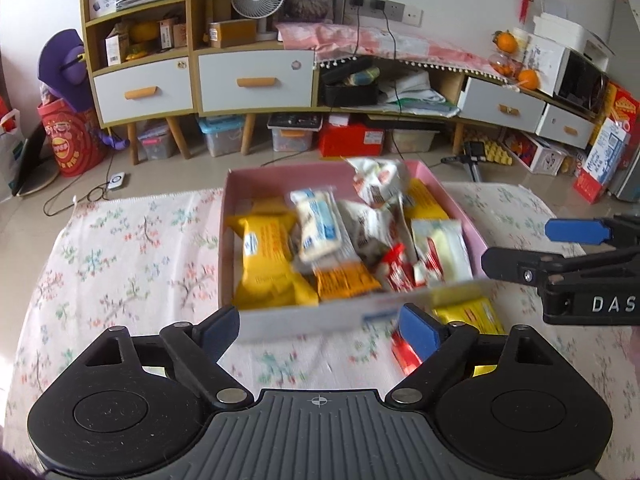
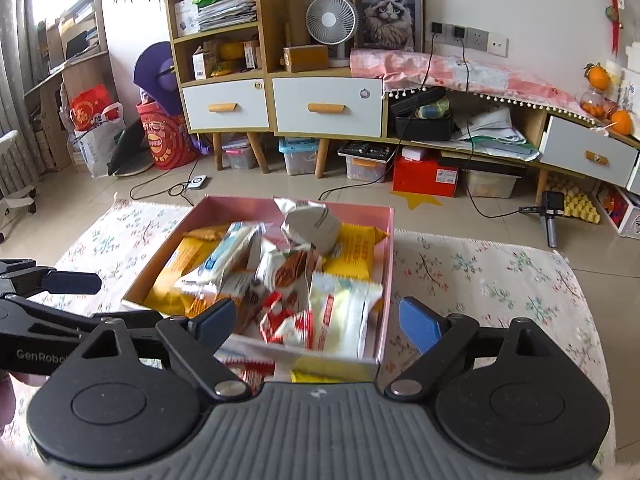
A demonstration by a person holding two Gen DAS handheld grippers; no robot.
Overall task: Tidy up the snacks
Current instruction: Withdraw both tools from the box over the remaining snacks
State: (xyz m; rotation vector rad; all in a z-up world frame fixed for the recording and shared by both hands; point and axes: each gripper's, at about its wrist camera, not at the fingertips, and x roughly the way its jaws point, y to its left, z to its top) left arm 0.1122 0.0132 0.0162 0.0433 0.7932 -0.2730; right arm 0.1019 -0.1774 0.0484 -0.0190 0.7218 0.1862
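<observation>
A pink box (image 1: 232,216) (image 2: 387,248) on a floral cloth holds several snack packets: yellow ones (image 1: 266,256), white-blue ones (image 1: 318,226), white ones (image 2: 348,312) and small red-white ones (image 2: 288,326). A white packet (image 1: 376,180) (image 2: 310,222) sits high at the box's far side, blurred. A yellow packet (image 1: 472,314) and a red one (image 1: 406,354) lie on the cloth in front of the box. My left gripper (image 1: 320,330) is open and empty just before the box's near wall. My right gripper (image 2: 318,322) is open and empty over the box's near edge.
The floral cloth (image 1: 120,264) covers a low table. Beyond it is tiled floor with cables, a cabinet with white drawers (image 1: 256,80), storage bins and a red box (image 1: 350,140). The right gripper shows at the right edge of the left wrist view (image 1: 560,248).
</observation>
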